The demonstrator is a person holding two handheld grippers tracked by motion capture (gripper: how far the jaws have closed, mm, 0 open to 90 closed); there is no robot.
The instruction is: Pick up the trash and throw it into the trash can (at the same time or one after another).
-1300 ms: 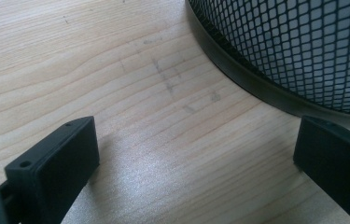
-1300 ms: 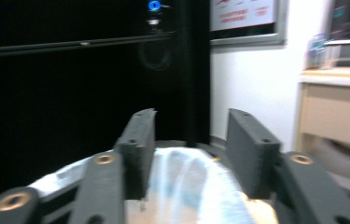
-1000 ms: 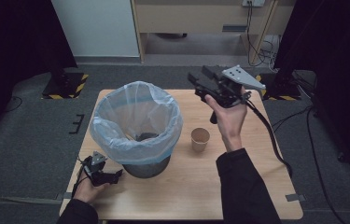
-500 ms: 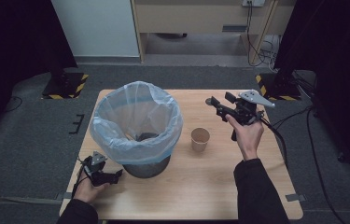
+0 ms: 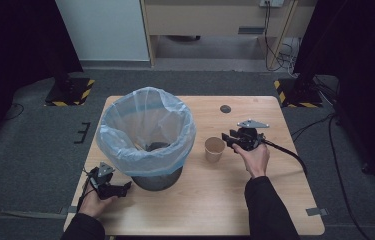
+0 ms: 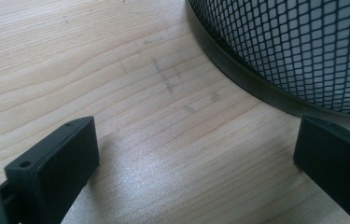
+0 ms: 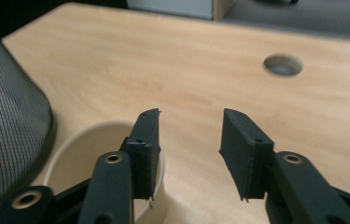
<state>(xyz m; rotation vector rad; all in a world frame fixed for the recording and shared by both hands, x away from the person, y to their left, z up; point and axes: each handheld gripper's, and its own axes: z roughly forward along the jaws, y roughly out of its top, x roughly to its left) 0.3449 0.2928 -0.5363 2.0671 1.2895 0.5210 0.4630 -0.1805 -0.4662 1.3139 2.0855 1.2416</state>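
Note:
A brown paper cup (image 5: 214,148) stands upright on the wooden table (image 5: 215,200), just right of a black mesh bin (image 5: 145,130) lined with a pale blue bag. My right gripper (image 5: 228,140) is low at the cup's right side, pointing left. In the right gripper view the gripper (image 7: 189,114) is open; its jaws have just been closing. One jaw overlaps the cup (image 7: 93,149) at its rim, and bare table shows in the gap. My left gripper (image 5: 125,187) rests open at the bin's base (image 6: 294,46), with nothing between its jaws (image 6: 196,126).
A round cable hole (image 5: 225,108) lies in the table behind the cup, also seen in the right gripper view (image 7: 283,64). The right gripper's cable (image 5: 290,155) trails off the table's right edge. Dark floor surrounds the table.
My right hand has come down from high above the table to the cup's right side, and its jaws stand narrower. The left hand and gripper have stayed put.

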